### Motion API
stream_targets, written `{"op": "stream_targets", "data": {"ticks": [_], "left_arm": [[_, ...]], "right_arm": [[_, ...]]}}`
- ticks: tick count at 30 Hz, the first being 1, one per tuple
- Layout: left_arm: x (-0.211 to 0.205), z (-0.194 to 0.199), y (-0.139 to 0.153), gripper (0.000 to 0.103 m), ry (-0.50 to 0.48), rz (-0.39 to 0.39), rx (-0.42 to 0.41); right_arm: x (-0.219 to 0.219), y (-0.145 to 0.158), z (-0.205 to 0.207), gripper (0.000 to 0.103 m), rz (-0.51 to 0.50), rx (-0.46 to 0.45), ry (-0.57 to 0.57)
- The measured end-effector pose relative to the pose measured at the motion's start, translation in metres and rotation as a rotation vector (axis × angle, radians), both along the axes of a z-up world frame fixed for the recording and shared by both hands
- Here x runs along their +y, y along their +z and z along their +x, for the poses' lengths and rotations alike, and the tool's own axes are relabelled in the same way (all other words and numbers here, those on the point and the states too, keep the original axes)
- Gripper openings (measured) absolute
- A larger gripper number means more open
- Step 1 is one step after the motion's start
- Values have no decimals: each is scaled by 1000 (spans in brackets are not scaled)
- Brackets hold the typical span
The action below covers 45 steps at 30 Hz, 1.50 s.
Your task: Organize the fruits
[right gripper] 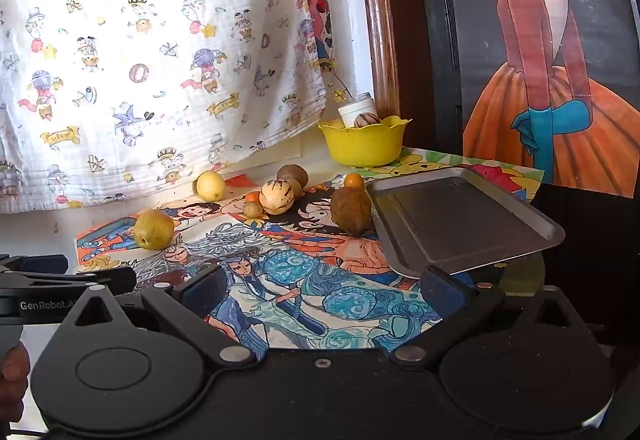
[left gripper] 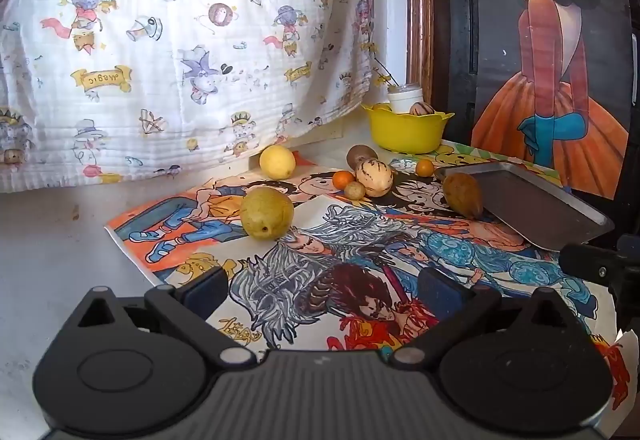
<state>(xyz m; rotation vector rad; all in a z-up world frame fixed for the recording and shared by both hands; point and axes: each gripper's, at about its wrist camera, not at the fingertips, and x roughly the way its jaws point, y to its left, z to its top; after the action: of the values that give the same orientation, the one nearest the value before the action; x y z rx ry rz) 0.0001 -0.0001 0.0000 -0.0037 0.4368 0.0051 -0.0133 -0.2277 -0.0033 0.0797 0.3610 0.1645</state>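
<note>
- Seven loose fruits lie on the colorful cartoon mat.
- A green pear sits alone near the mat's left side.
- A yellow lemon sits at the back, close to the hanging cloth.
- In the middle is a small bunch: a striped pale melon, a brown round fruit behind it, a small orange fruit and a little tan ball beside it.
- One more small orange fruit sits near the back corner of the gray metal tray.
- A brownish pear leans on the tray's left edge.
- The tray has no fruit in it.
- The yellow bowl stands at the back and holds another striped fruit.
- A white jar stands just behind the bowl.
- The left gripper is wide apart and holds nothing, low over the mat.
- The right gripper is also wide apart and holds nothing; its right finger is in front of the tray's near edge.
</note>
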Motion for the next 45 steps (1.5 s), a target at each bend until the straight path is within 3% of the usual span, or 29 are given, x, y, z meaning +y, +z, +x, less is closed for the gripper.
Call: {"op": "stream_targets", "data": {"ticks": [45], "left_arm": [[3,0,-3,103,6,-19,11]], "right_arm": [[3,-1,0,103,-13,11,1]]}}
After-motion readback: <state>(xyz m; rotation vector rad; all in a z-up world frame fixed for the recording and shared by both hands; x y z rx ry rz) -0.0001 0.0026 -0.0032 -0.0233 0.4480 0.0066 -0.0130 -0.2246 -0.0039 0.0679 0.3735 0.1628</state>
